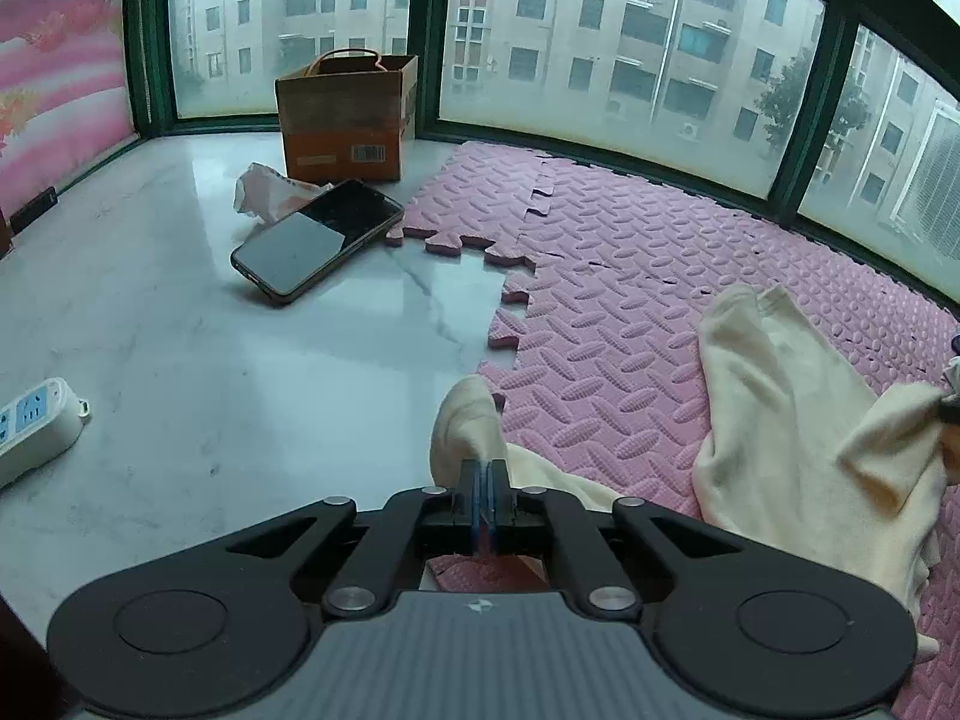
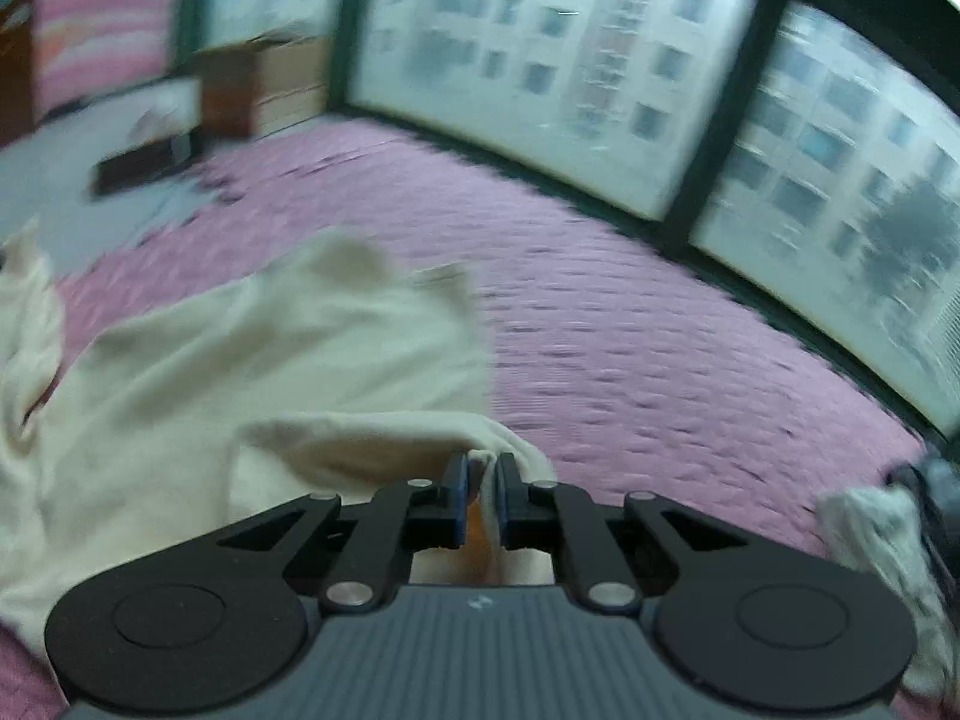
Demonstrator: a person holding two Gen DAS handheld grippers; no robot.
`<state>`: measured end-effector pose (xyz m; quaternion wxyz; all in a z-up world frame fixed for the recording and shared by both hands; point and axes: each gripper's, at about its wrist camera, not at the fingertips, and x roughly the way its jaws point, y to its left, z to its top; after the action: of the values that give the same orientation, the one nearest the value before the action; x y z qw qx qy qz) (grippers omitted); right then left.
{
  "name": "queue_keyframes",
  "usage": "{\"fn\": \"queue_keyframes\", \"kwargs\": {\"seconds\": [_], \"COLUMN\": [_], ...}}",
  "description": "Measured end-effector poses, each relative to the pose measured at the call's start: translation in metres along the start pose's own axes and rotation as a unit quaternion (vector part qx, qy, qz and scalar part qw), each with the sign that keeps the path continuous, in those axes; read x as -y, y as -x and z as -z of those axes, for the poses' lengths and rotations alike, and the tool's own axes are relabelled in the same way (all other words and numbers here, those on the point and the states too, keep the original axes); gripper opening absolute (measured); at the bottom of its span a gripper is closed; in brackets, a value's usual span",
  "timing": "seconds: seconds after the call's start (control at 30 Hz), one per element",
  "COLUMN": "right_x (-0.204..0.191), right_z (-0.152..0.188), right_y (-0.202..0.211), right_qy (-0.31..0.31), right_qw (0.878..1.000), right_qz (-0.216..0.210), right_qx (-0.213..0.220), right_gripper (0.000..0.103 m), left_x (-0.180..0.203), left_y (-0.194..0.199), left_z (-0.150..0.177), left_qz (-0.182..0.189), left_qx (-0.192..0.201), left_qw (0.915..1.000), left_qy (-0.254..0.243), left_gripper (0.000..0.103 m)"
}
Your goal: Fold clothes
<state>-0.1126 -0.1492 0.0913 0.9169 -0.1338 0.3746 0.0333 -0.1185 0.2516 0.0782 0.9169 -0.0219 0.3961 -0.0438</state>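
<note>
A cream garment (image 1: 798,420) lies bunched on the pink foam mat (image 1: 630,300). My left gripper (image 1: 485,468) is shut on one corner of the garment, at the mat's left edge. In the right wrist view, which is blurred, my right gripper (image 2: 482,468) is shut on another fold of the same cream garment (image 2: 210,372), which spreads to the left over the mat (image 2: 660,330). The right gripper's tip shows at the far right of the left wrist view (image 1: 951,408), pinching the cloth.
A black phone (image 1: 315,240) leans on crumpled paper (image 1: 264,192) on the white marble sill (image 1: 180,360). A cardboard box (image 1: 348,120) stands by the window. A white power strip (image 1: 36,426) lies at left. A grey-white cloth (image 2: 888,546) lies at right.
</note>
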Motion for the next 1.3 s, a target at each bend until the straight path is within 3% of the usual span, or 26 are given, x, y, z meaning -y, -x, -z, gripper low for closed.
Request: {"fn": "queue_keyframes", "kwargs": {"seconds": [0.23, 0.27, 0.47, 0.53, 0.67, 0.73, 0.8, 0.93, 1.07, 1.17, 1.2, 1.3], "right_x": [0.086, 0.096, 0.116, 0.121, 0.128, 0.117, 0.102, 0.078, 0.055, 0.045, 0.042, 0.038], "right_z": [0.033, 0.043, 0.085, 0.094, 0.103, 0.1, 0.097, 0.088, 0.071, 0.059, 0.057, 0.053], "right_y": [0.028, 0.032, 0.041, 0.042, 0.056, 0.065, 0.07, 0.067, 0.053, 0.035, 0.028, 0.006], "right_qy": [-0.097, -0.109, -0.145, -0.161, -0.192, -0.165, -0.135, -0.089, -0.043, -0.024, -0.022, -0.02], "right_qw": [0.99, 0.987, 0.976, 0.97, 0.969, 0.978, 0.985, 0.993, 0.998, 0.999, 0.999, 0.998], "right_qz": [0.105, 0.119, 0.148, 0.167, 0.14, 0.114, 0.094, 0.064, 0.048, 0.03, 0.023, 0.004], "right_qx": [-0.019, -0.024, -0.062, -0.077, -0.066, -0.051, -0.042, -0.03, -0.023, -0.034, -0.039, -0.056], "right_gripper": [0.007, 0.003, 0.004, 0.009, 0.012, 0.017, 0.03, 0.034, 0.044, 0.048, 0.048, 0.044], "left_x": [0.001, 0.001, 0.004, 0.007, 0.013, 0.016, 0.015, 0.005, 0.007, 0.023, 0.031, 0.057], "left_y": [-0.005, -0.006, -0.01, -0.012, -0.006, -0.001, 0.0, 0.001, 0.007, 0.006, 0.004, -0.007], "left_z": [0.002, 0.003, 0.0, -0.002, -0.01, -0.011, -0.013, -0.013, -0.01, -0.009, -0.01, -0.012], "left_qz": [-0.002, -0.002, -0.005, -0.015, -0.021, -0.032, -0.046, -0.061, -0.043, -0.022, -0.018, 0.008], "left_qx": [-0.003, -0.004, -0.007, -0.01, 0.0, 0.007, 0.009, 0.004, 0.0, -0.007, -0.007, -0.016], "left_qw": [0.9999, 0.9999, 0.9999, 0.9996, 0.9989, 0.9977, 0.9968, 0.9967, 0.9974, 0.9968, 0.9964, 0.9952], "left_qy": [-0.01, -0.01, -0.014, -0.022, -0.043, -0.059, -0.065, -0.054, -0.058, -0.076, -0.082, -0.096], "left_gripper": [0.002, 0.002, 0.003, 0.003, 0.007, 0.009, 0.009, 0.009, 0.009, 0.017, 0.022, 0.024]}}
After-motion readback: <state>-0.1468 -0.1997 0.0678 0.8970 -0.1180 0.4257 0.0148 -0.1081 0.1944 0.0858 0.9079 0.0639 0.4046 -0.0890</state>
